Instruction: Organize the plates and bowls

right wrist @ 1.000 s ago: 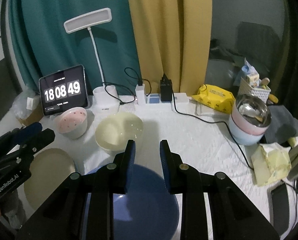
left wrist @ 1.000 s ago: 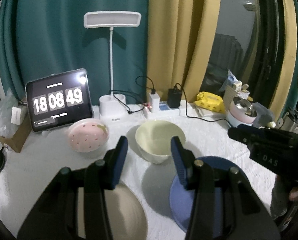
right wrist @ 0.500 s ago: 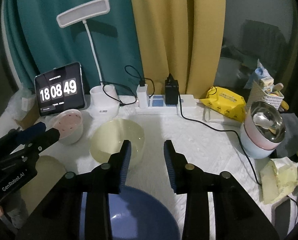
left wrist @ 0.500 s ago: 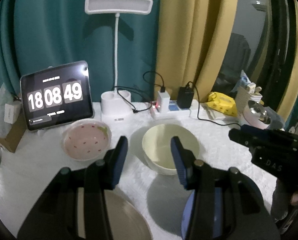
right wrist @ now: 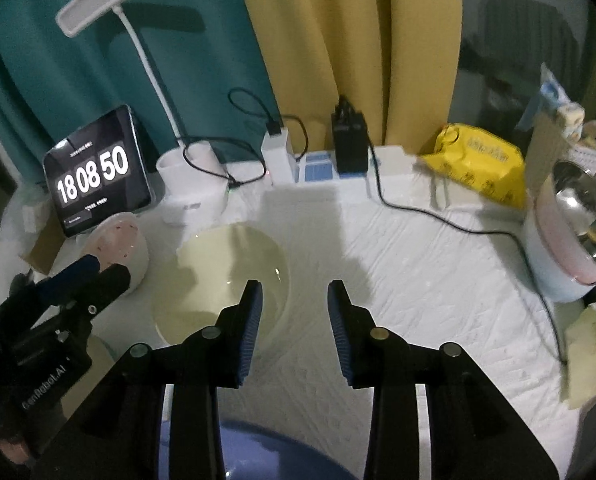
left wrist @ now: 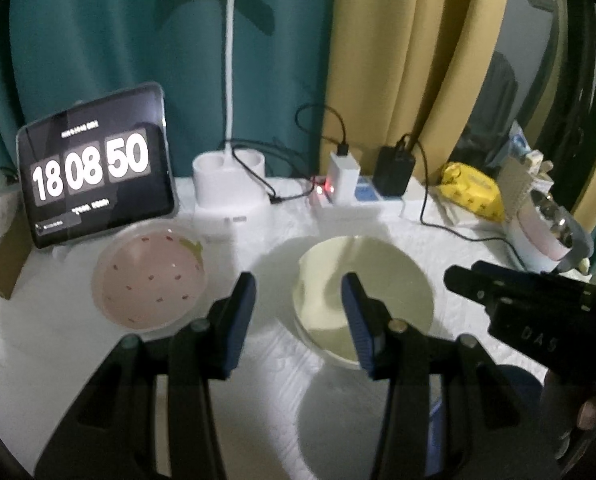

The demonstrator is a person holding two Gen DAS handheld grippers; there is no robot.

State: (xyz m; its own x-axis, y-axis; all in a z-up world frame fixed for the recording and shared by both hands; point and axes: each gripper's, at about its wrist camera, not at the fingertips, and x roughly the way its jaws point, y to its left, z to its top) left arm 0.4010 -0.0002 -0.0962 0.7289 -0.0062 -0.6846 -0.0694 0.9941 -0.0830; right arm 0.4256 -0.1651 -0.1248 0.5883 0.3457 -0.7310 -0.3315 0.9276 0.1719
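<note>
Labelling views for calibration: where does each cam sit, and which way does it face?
Left wrist: on the left gripper, open jaws forward, facing the pale yellow bowl and pink speckled bowl; right gripper at right.
Right wrist: on the right gripper, jaws open, above the white table cover; left gripper at left.
Shared: both bowls, black tablet clock.
</note>
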